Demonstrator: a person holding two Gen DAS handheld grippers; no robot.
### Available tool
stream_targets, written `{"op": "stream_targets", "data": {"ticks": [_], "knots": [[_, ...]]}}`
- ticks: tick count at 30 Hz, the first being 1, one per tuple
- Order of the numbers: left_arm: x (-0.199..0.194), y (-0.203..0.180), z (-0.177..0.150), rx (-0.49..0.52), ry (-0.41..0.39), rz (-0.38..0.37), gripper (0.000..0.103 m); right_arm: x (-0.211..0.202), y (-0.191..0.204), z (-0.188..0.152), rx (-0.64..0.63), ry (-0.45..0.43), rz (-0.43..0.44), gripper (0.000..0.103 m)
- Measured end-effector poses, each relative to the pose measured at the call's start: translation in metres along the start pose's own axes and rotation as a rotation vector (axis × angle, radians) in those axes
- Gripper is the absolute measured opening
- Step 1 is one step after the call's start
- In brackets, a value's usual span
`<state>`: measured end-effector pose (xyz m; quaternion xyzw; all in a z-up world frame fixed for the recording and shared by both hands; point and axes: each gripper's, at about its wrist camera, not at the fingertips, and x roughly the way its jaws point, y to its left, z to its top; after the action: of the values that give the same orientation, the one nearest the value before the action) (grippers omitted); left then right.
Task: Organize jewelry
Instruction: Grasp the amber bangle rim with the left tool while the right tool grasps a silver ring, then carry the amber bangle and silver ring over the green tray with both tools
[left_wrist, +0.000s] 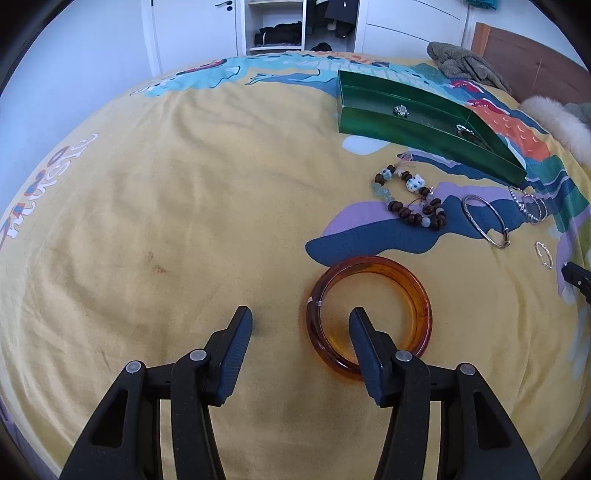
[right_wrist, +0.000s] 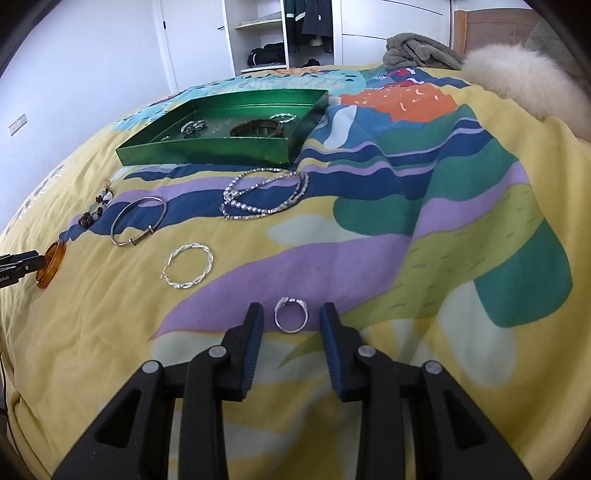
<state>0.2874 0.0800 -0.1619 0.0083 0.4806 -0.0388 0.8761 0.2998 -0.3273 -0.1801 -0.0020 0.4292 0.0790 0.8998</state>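
Observation:
An amber bangle (left_wrist: 369, 264) lies flat on the bedspread. My left gripper (left_wrist: 301, 319) stands open over it, with one finger (left_wrist: 364, 332) inside the ring and the other outside, so the bangle's left rim is between the pads, untouched. My right gripper (right_wrist: 291, 314) is open around a small silver ring (right_wrist: 291, 302) on the cover, with gaps on both sides. Farther back sits a green tray (right_wrist: 203, 151) holding several pieces. The right wrist view also shows the amber bangle (right_wrist: 51, 266) and the left gripper (right_wrist: 18, 264).
Loose on the cover lie a beaded bracelet (left_wrist: 413, 206), a silver bangle (right_wrist: 112, 229), a twisted silver hoop (right_wrist: 210, 258) and a rhinestone chain (right_wrist: 251, 210). A fluffy white cushion (right_wrist: 517, 81) and a grey-green towel (right_wrist: 417, 51) lie at the far right.

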Motion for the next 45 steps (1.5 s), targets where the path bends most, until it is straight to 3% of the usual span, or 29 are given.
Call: {"op": "stream_targets", "data": {"ticks": [6, 10, 15, 32, 39, 45], "knots": [[0.012, -0.007, -0.002, 0.021, 0.024, 0.002, 0.031, 0.006, -0.003, 0.000, 0.023, 0.015, 0.014, 0.025], [0.015, -0.011, 0.000, 0.034, 0.034, 0.004, 0.027, 0.010, -0.004, -0.001, 0.041, 0.019, 0.026, 0.019], [0.015, -0.012, 0.001, 0.027, 0.033, 0.003, 0.010, 0.006, -0.003, -0.003, 0.052, 0.011, 0.022, 0.017], [-0.048, -0.008, -0.005, -0.042, -0.064, -0.011, 0.009, -0.066, 0.029, -0.019, 0.014, -0.090, 0.069, 0.017], [-0.084, -0.012, 0.008, -0.011, -0.135, -0.030, 0.009, -0.102, 0.050, 0.000, -0.021, -0.162, 0.081, 0.017], [-0.100, -0.019, 0.041, -0.001, -0.177, -0.055, 0.009, -0.120, 0.065, 0.029, -0.049, -0.209, 0.079, 0.017]]}}
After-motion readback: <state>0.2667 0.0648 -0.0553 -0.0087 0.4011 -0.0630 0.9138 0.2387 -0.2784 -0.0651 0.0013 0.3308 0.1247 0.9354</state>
